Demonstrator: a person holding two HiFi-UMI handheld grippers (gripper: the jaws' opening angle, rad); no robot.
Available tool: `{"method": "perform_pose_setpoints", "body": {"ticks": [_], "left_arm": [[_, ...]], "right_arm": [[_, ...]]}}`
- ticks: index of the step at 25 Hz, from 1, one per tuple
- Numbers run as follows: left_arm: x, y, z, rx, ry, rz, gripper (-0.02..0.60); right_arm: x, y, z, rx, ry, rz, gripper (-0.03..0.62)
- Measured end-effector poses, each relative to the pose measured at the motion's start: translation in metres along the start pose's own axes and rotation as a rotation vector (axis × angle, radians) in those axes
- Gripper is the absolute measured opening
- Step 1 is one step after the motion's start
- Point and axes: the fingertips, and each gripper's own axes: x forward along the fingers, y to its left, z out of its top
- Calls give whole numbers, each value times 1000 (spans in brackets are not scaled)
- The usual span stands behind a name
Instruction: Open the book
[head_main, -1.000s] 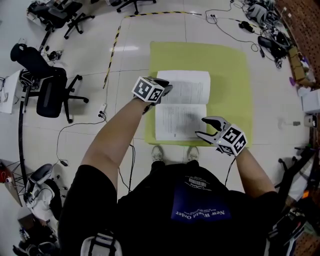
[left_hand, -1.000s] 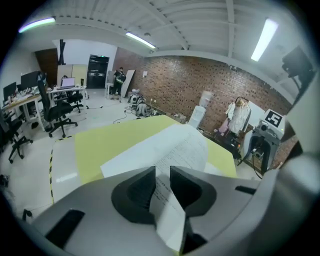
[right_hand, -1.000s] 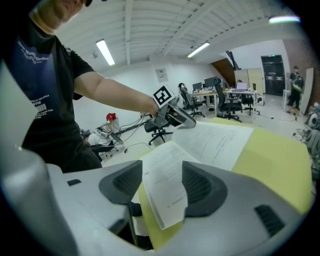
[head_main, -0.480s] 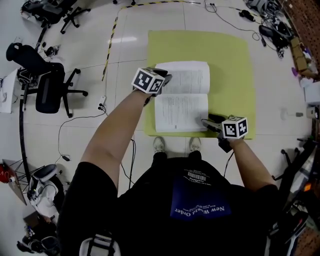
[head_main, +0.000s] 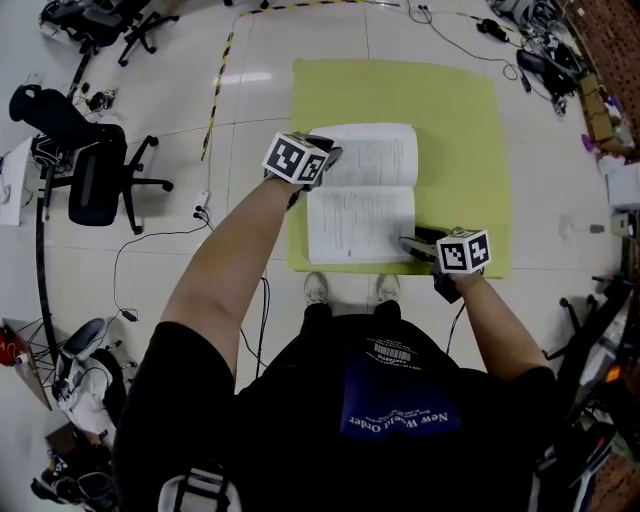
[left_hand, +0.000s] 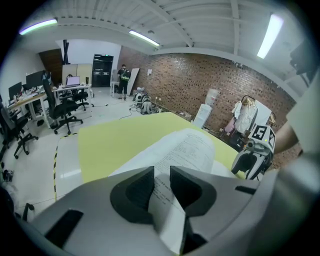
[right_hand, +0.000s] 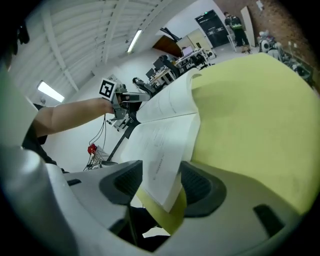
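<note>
A large workroom has a brick wall (left_hand: 200, 85), ceiling strip lights (left_hand: 270, 30) and a white tiled floor (head_main: 250, 110). Office chairs (head_main: 95, 170) and cables (head_main: 150, 250) stand at its edges. A yellow-green mat (head_main: 450, 130) lies flat on the floor. The book (head_main: 365, 200) lies open on the mat's left half, near its front edge. The left hand-held gripper (head_main: 328, 156) pinches a page at the book's left edge. The right hand-held gripper (head_main: 412, 243) has its jaws spread around the book's near right corner and the mat edge beneath.
</note>
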Motion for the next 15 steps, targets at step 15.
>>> {"method": "perform_pose_setpoints", "body": {"ticks": [15], "left_arm": [[14, 11, -8, -23, 0, -16, 91]], "right_arm": [[-17, 33, 55, 280, -373, 401, 230]]}}
